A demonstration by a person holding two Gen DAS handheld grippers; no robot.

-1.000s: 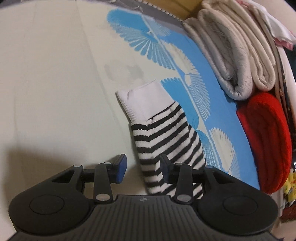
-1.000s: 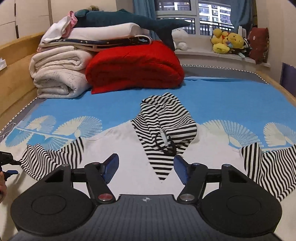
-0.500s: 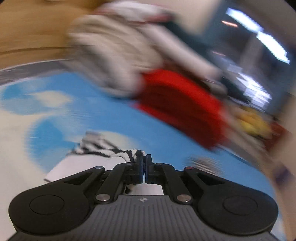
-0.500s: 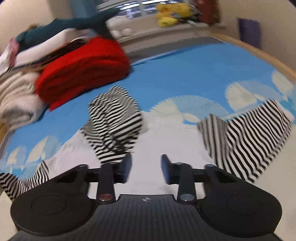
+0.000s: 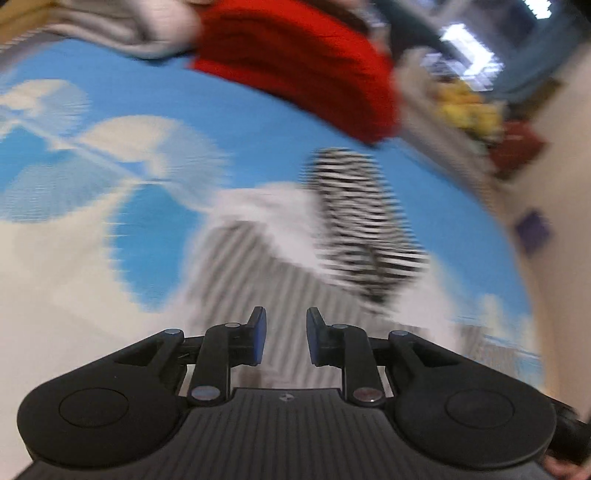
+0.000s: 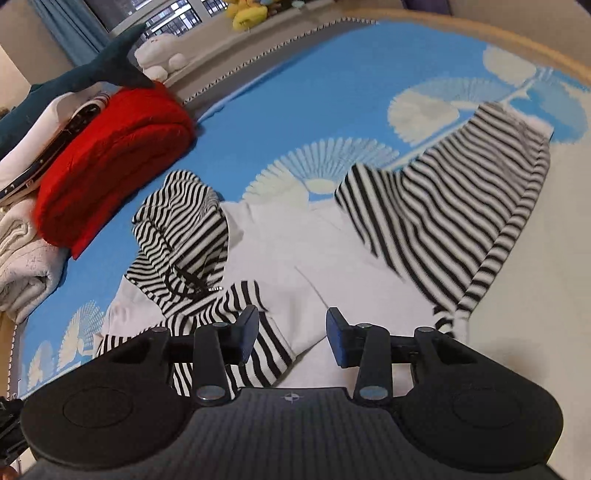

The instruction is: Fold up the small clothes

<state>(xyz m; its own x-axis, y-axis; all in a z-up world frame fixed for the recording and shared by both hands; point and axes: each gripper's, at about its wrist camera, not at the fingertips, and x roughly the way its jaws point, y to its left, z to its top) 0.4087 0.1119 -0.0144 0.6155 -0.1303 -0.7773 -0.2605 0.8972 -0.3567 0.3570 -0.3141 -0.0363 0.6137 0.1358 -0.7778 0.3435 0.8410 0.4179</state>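
Note:
A small white hoodie [image 6: 295,258] with a black-and-white striped hood [image 6: 181,221] and striped sleeves lies on the blue patterned bed cover. Its left sleeve [image 6: 240,332] lies folded across the body. Its right sleeve [image 6: 461,206] spreads out to the right. My right gripper [image 6: 291,330] is open and empty just above the hoodie's lower body. My left gripper [image 5: 282,336] is open and empty over the folded sleeve [image 5: 258,277]; that view is blurred, with the hood [image 5: 362,218] ahead.
A red folded blanket [image 6: 110,155] and white folded bedding [image 6: 26,266] are stacked at the bed's far left. A dark shark plush [image 6: 74,74] and other soft toys [image 6: 243,11] sit by the window. The bed's wooden edge [image 6: 535,48] runs along the right.
My left gripper shut on the left sleeve, carried it over the hoodie's body and has let it go. My right gripper swung towards the right sleeve.

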